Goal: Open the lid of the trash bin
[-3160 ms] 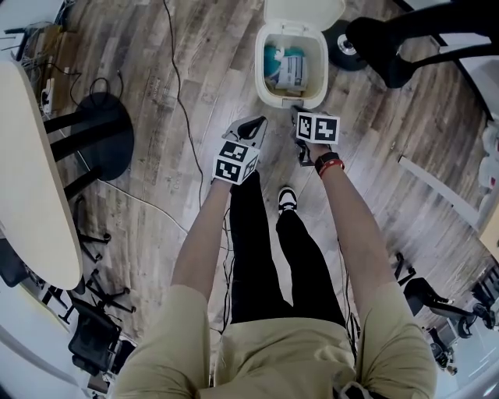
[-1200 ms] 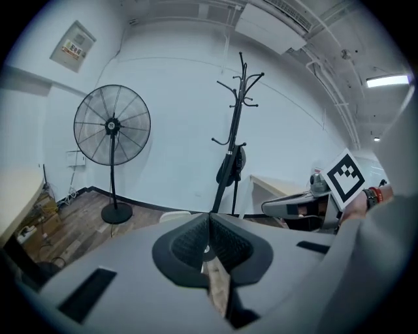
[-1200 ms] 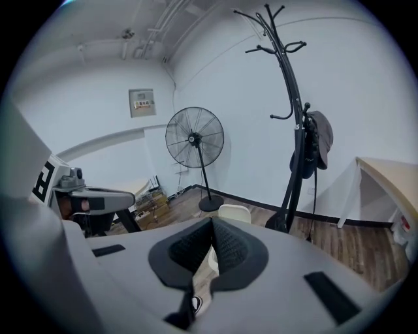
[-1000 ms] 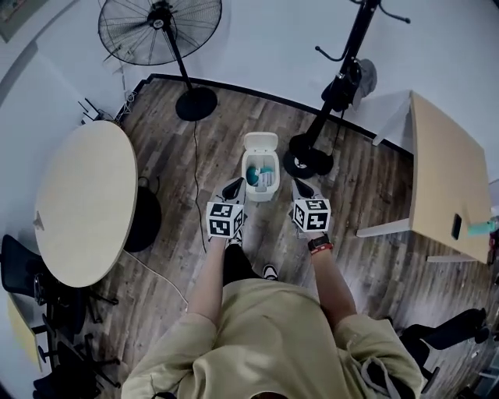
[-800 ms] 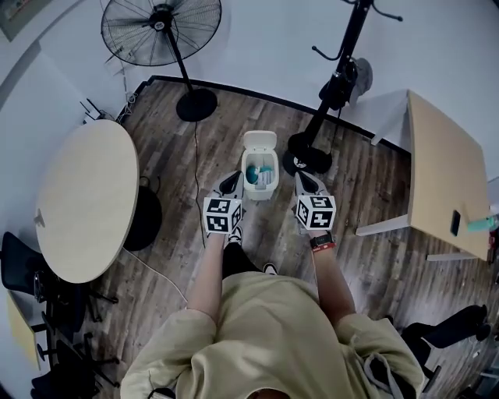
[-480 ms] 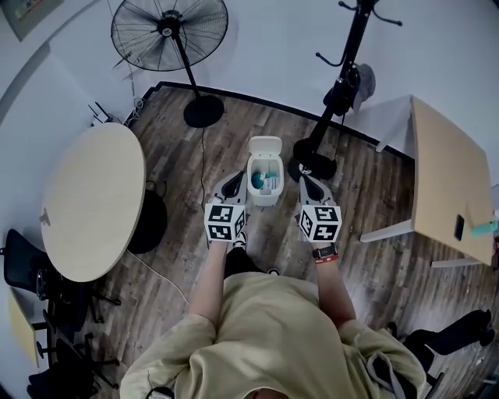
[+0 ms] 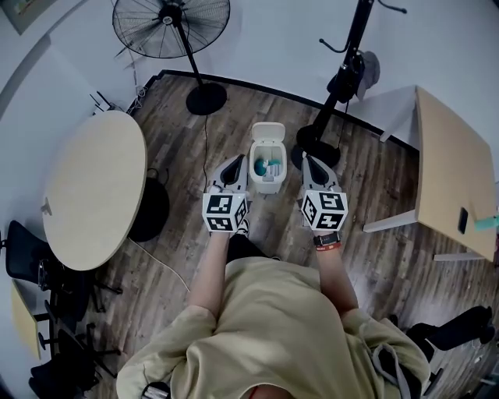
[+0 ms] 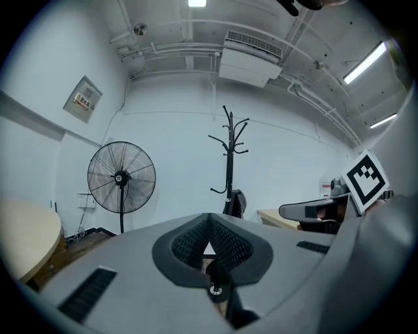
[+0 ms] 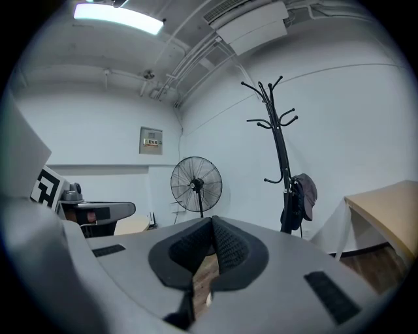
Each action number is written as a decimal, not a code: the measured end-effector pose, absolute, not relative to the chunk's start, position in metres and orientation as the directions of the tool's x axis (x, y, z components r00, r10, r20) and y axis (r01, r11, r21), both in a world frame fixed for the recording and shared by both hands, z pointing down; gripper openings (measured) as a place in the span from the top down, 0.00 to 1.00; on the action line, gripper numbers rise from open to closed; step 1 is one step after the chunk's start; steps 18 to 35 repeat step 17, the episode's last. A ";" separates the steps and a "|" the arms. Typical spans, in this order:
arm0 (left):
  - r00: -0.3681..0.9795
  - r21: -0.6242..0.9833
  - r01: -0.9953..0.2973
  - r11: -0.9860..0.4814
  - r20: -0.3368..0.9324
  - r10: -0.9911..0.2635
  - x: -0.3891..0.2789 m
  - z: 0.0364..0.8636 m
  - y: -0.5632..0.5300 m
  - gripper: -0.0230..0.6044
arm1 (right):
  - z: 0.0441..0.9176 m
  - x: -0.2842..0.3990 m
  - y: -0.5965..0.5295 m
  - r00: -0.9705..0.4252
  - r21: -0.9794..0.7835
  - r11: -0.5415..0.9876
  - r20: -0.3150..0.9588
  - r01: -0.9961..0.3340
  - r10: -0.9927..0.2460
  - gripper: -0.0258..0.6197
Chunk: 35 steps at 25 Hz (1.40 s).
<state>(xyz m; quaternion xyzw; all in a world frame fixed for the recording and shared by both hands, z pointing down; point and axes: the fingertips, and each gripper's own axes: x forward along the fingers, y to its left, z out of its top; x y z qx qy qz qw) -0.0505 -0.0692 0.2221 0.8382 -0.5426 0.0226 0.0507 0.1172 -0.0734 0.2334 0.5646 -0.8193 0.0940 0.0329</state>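
The white trash bin (image 7: 267, 184) stands on the wood floor in the head view with its lid (image 7: 269, 132) swung up and back; teal and white rubbish shows inside. My left gripper (image 7: 234, 165) hangs just left of the bin and my right gripper (image 7: 312, 165) just right of it, both raised well above the floor and touching nothing. In the left gripper view the jaws (image 8: 208, 220) meet at the tips with nothing between them. In the right gripper view the jaws (image 9: 213, 223) are likewise together and empty. Both gripper views look out level at the room, so the bin is hidden there.
A standing fan (image 7: 173, 17) and its round base (image 7: 206, 99) stand at the back left, a coat rack (image 7: 347, 70) behind the bin. A round table (image 7: 93, 187) is at the left, a rectangular desk (image 7: 452, 167) at the right. A cable (image 7: 204, 148) runs over the floor.
The person has straightened up from the bin, so the head view now takes in the whole room. Both grippers rose with them and drifted slightly apart. The lid stays up.
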 end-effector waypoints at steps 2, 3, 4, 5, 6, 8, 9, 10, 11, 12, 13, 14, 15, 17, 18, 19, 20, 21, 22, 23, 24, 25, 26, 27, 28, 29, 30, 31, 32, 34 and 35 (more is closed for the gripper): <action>0.410 0.058 -0.912 -0.406 0.088 -0.908 -0.051 0.221 -0.068 0.92 | 0.235 0.116 -0.073 -0.361 -0.117 0.346 0.159 -0.931 -0.919 0.94; 0.410 0.057 -0.912 -0.406 0.087 -0.908 -0.051 0.222 -0.069 0.92 | 0.236 0.116 -0.073 -0.362 -0.118 0.346 0.160 -0.931 -0.918 0.94; 0.409 0.056 -0.912 -0.406 0.087 -0.908 -0.050 0.222 -0.069 0.92 | 0.237 0.117 -0.073 -0.363 -0.120 0.347 0.160 -0.930 -0.918 0.94; 0.409 0.055 -0.912 -0.406 0.087 -0.908 -0.049 0.223 -0.070 0.92 | 0.238 0.118 -0.074 -0.362 -0.122 0.346 0.161 -0.930 -0.918 0.94; 0.409 0.053 -0.912 -0.406 0.087 -0.908 -0.048 0.223 -0.071 0.92 | 0.239 0.120 -0.074 -0.361 -0.124 0.344 0.161 -0.931 -0.919 0.94; 0.412 0.054 -0.911 -0.409 0.088 -0.907 -0.046 0.225 -0.073 0.92 | 0.241 0.123 -0.075 -0.358 -0.126 0.340 0.161 -0.932 -0.920 0.94; 0.414 0.055 -0.910 -0.411 0.089 -0.906 -0.046 0.226 -0.075 0.92 | 0.242 0.123 -0.077 -0.356 -0.126 0.339 0.161 -0.932 -0.920 0.94; 0.418 0.056 -0.908 -0.414 0.092 -0.904 -0.047 0.227 -0.078 0.92 | 0.243 0.122 -0.079 -0.356 -0.125 0.338 0.160 -0.933 -0.921 0.94; 0.422 0.057 -0.907 -0.418 0.098 -0.901 -0.047 0.230 -0.082 0.92 | 0.244 0.121 -0.081 -0.355 -0.125 0.338 0.161 -0.933 -0.921 0.94; 0.426 0.058 -0.905 -0.423 0.107 -0.898 -0.046 0.234 -0.086 0.92 | 0.246 0.120 -0.083 -0.356 -0.125 0.338 0.164 -0.933 -0.920 0.94; 0.431 0.058 -0.902 -0.427 0.118 -0.895 -0.045 0.239 -0.089 0.92 | 0.248 0.120 -0.085 -0.356 -0.126 0.339 0.167 -0.932 -0.919 0.94; 0.437 0.056 -0.899 -0.434 0.128 -0.890 -0.043 0.243 -0.094 0.92 | 0.250 0.120 -0.087 -0.356 -0.128 0.338 0.169 -0.932 -0.919 0.94; 0.445 0.052 -0.895 -0.442 0.138 -0.885 -0.040 0.247 -0.100 0.92 | 0.251 0.122 -0.091 -0.356 -0.130 0.337 0.169 -0.932 -0.919 0.94; 0.464 0.041 -0.885 -0.464 0.157 -0.872 -0.032 0.254 -0.114 0.92 | 0.252 0.125 -0.101 -0.353 -0.134 0.333 0.166 -0.933 -0.921 0.94; 0.464 0.041 -0.885 -0.464 0.157 -0.872 -0.032 0.254 -0.114 0.92 | 0.252 0.125 -0.101 -0.353 -0.134 0.333 0.166 -0.933 -0.921 0.94; 0.464 0.041 -0.885 -0.464 0.157 -0.872 -0.032 0.254 -0.114 0.92 | 0.252 0.125 -0.101 -0.353 -0.134 0.333 0.166 -0.933 -0.921 0.94; 0.464 0.041 -0.885 -0.464 0.157 -0.872 -0.032 0.254 -0.114 0.92 | 0.252 0.125 -0.101 -0.353 -0.134 0.333 0.166 -0.933 -0.921 0.94; 0.464 0.041 -0.885 -0.464 0.157 -0.872 -0.032 0.254 -0.114 0.92 | 0.252 0.125 -0.101 -0.353 -0.134 0.333 0.166 -0.933 -0.921 0.94; 0.464 0.041 -0.885 -0.464 0.157 -0.872 -0.032 0.254 -0.114 0.92 | 0.252 0.125 -0.101 -0.353 -0.134 0.333 0.166 -0.933 -0.921 0.94; 0.464 0.041 -0.885 -0.464 0.157 -0.872 -0.032 0.254 -0.114 0.92 | 0.252 0.125 -0.101 -0.353 -0.134 0.333 0.166 -0.933 -0.921 0.94; 0.464 0.041 -0.885 -0.464 0.157 -0.872 -0.032 0.254 -0.114 0.92 | 0.252 0.125 -0.101 -0.353 -0.134 0.333 0.166 -0.933 -0.921 0.94; 0.464 0.041 -0.885 -0.464 0.157 -0.872 -0.032 0.254 -0.114 0.92 | 0.252 0.125 -0.101 -0.353 -0.134 0.333 0.166 -0.933 -0.921 0.94; 0.464 0.041 -0.885 -0.464 0.157 -0.872 -0.032 0.254 -0.114 0.92 | 0.252 0.125 -0.101 -0.353 -0.134 0.333 0.166 -0.933 -0.921 0.94; 0.464 0.041 -0.885 -0.464 0.157 -0.872 -0.032 0.254 -0.114 0.92 | 0.252 0.125 -0.101 -0.353 -0.134 0.333 0.166 -0.933 -0.921 0.94; 0.464 0.041 -0.885 -0.464 0.157 -0.872 -0.032 0.254 -0.114 0.92 | 0.252 0.125 -0.101 -0.353 -0.134 0.333 0.166 -0.933 -0.921 0.94; 0.464 0.041 -0.885 -0.464 0.157 -0.872 -0.032 0.254 -0.114 0.92 | 0.252 0.125 -0.101 -0.353 -0.134 0.333 0.166 -0.933 -0.921 0.94; 0.464 0.041 -0.885 -0.464 0.157 -0.872 -0.032 0.254 -0.114 0.92 | 0.252 0.125 -0.101 -0.353 -0.134 0.333 0.166 -0.933 -0.921 0.94; 0.464 0.041 -0.885 -0.464 0.157 -0.872 -0.032 0.254 -0.114 0.92 | 0.252 0.125 -0.101 -0.353 -0.134 0.333 0.166 -0.933 -0.921 0.94; 0.464 0.041 -0.885 -0.464 0.157 -0.872 -0.032 0.254 -0.114 0.92 | 0.252 0.125 -0.101 -0.353 -0.134 0.333 0.166 -0.933 -0.921 0.94; 0.464 0.041 -0.885 -0.464 0.157 -0.872 -0.032 0.254 -0.114 0.92 | 0.252 0.125 -0.101 -0.353 -0.134 0.333 0.166 -0.933 -0.921 0.94; 0.464 0.041 -0.885 -0.464 0.157 -0.872 -0.032 0.254 -0.114 0.92 | 0.252 0.125 -0.101 -0.353 -0.134 0.333 0.166 -0.933 -0.921 0.94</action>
